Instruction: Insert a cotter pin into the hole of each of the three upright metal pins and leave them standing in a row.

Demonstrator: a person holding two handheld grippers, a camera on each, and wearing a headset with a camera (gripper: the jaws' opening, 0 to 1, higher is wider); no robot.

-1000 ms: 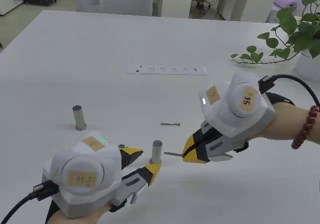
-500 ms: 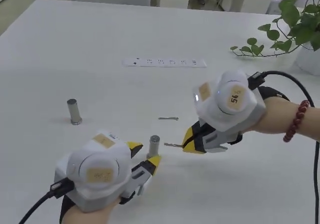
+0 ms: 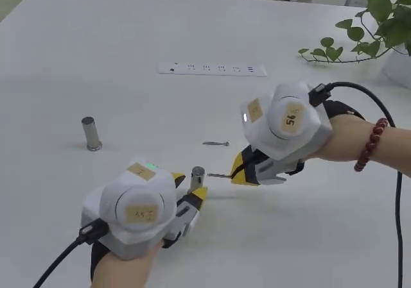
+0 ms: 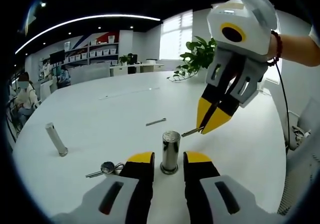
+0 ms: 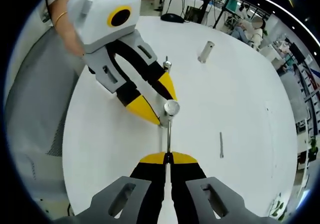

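- The right gripper fingers clamp a cotter pin. Its tip is just beside the near pin and not yet through.
- The left gripper fingers stand narrow on either side of that pin; I cannot tell if they touch it.
- The far pin looks unpinned, and a spare cotter pin lies on the table. Most of the work likely remains.

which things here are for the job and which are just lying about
Job: near upright grey metal pin; far upright grey metal pin; held thin metal cotter pin; loose cotter pin.
Lying about: white power strip; green potted plant.
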